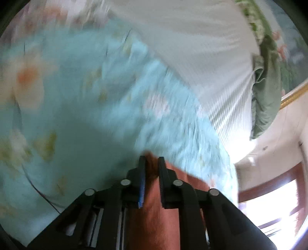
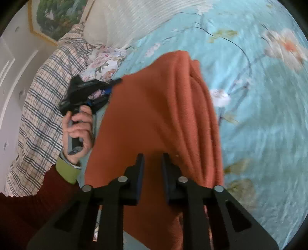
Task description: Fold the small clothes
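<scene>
A rust-orange garment (image 2: 163,107) hangs in folds above a light blue floral bedsheet (image 2: 269,115). My right gripper (image 2: 153,159) is shut on its near edge. My left gripper (image 2: 115,80) shows in the right wrist view at the cloth's far left corner, held by a hand (image 2: 79,130). In the left wrist view my left gripper (image 1: 152,161) is shut on the orange cloth (image 1: 163,211), which runs between the fingers. That view is blurred by motion.
A white ribbed pillow (image 1: 202,57) and a checked blanket (image 2: 44,107) lie at the head of the bed. A floral cloth (image 2: 104,63) lies beside the blanket. A green cloth (image 1: 267,100) hangs by a framed picture (image 2: 57,17). A window (image 1: 273,207) glares at the right.
</scene>
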`<act>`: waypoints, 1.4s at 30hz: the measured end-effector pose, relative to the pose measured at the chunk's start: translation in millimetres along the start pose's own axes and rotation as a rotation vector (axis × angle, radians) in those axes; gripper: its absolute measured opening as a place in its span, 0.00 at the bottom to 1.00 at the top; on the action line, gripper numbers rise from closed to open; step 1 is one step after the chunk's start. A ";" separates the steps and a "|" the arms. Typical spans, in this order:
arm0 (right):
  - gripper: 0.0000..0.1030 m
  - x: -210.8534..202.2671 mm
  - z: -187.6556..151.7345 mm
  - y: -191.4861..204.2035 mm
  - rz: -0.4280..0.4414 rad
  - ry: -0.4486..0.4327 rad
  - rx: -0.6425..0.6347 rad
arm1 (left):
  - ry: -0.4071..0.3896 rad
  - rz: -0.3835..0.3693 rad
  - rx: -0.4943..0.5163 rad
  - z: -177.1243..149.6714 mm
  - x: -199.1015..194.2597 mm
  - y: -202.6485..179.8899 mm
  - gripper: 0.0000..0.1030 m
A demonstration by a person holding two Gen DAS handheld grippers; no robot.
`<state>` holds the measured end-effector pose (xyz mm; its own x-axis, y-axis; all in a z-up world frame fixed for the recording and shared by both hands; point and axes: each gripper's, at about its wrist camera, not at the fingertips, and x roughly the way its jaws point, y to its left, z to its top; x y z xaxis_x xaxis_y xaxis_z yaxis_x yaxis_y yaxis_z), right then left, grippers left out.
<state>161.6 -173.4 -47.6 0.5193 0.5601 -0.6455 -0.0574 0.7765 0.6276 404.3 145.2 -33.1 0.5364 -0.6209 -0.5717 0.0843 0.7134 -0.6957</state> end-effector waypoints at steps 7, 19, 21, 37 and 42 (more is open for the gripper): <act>0.16 -1.7 -2.0 2.1 -0.005 -0.006 0.006 | -0.060 0.045 0.044 14.7 -21.9 -10.9 0.03; 0.57 -27.0 44.2 20.7 -0.100 -0.150 -0.053 | 0.027 -0.071 0.195 -117.6 -75.3 -37.8 0.07; 0.57 -18.7 60.9 22.4 -0.132 -0.158 -0.077 | 0.068 -0.096 0.226 -139.8 -75.9 -46.9 0.08; 0.10 0.5 78.3 -14.3 -0.256 -0.148 -0.038 | 0.267 -0.049 0.298 -245.9 -50.7 -48.6 0.03; 0.11 13.9 75.1 -27.4 -0.306 -0.120 -0.018 | 0.266 -0.080 0.227 -250.5 -51.5 -38.2 0.03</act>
<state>234.3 -208.6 -41.0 0.6118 0.2624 -0.7462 0.1025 0.9091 0.4037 163.0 68.5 -86.1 0.2857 -0.7193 -0.6332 0.3174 0.6945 -0.6457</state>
